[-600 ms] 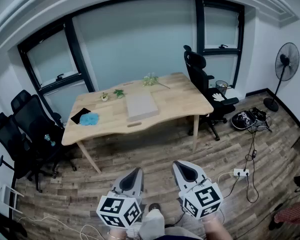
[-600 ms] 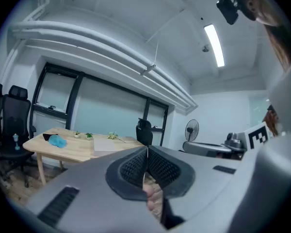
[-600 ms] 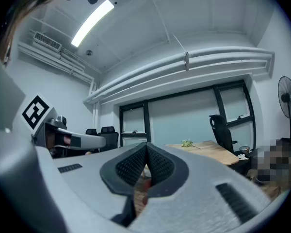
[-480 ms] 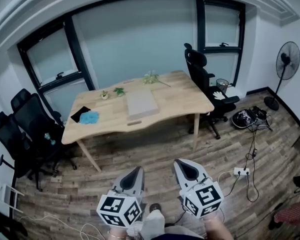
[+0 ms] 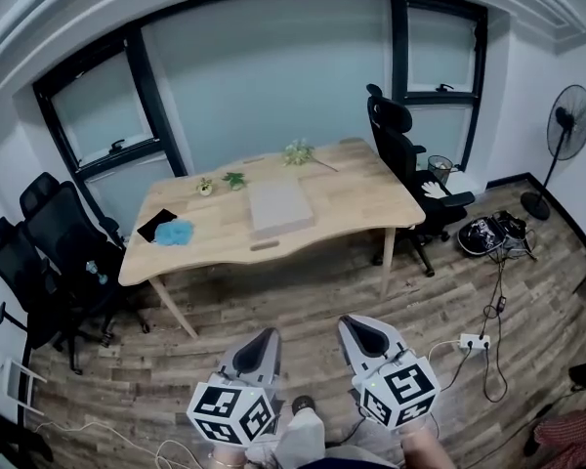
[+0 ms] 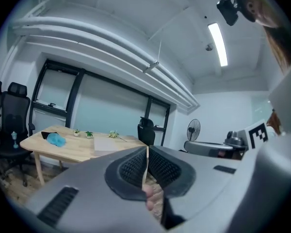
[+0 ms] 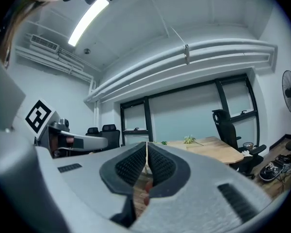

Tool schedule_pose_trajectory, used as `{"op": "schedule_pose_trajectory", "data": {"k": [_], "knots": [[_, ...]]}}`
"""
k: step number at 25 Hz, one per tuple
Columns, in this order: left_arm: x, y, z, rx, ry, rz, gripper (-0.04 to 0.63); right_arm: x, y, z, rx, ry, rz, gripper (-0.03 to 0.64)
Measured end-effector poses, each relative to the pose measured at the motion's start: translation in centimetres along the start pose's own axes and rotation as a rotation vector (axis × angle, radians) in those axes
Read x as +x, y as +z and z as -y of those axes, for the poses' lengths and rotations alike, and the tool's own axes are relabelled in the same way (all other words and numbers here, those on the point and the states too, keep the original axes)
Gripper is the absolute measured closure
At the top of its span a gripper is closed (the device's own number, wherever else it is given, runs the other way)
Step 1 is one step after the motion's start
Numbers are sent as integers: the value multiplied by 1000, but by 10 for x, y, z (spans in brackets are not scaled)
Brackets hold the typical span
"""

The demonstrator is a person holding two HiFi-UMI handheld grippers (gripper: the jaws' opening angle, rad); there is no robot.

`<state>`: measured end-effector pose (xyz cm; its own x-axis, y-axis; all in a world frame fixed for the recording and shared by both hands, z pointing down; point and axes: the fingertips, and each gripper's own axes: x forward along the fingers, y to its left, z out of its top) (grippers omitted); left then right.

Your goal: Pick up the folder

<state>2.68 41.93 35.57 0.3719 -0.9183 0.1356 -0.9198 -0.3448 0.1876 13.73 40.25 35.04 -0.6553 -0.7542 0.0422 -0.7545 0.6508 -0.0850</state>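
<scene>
A flat grey folder lies in the middle of a wooden table across the room; the same folder shows small in the left gripper view. My left gripper and my right gripper are held side by side low in the head view, far short of the table, over the wood floor. Both point roughly level toward the table. Each has its jaws shut with nothing between the pads. In the right gripper view only the table shows; the folder is hidden behind the right gripper.
On the table are a blue fluffy item, a black item and small plants. Black office chairs stand at the left and right. A fan, cables and a power strip lie at the right.
The head view has shifted slightly, so the table and room sit a little further right and lower. Both grippers keep their place and stay shut.
</scene>
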Motion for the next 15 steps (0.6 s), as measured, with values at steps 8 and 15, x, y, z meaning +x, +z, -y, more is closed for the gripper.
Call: {"op": "schedule_pose_trajectory", "data": {"k": [8,15], "knots": [[29,3,-13,-25,-35,-6,541,29,-2,16,-11,28,-35,573],[55,10,-39,-44,-40,-17,508,64,-7,27,-2,47,-71,516]]}}
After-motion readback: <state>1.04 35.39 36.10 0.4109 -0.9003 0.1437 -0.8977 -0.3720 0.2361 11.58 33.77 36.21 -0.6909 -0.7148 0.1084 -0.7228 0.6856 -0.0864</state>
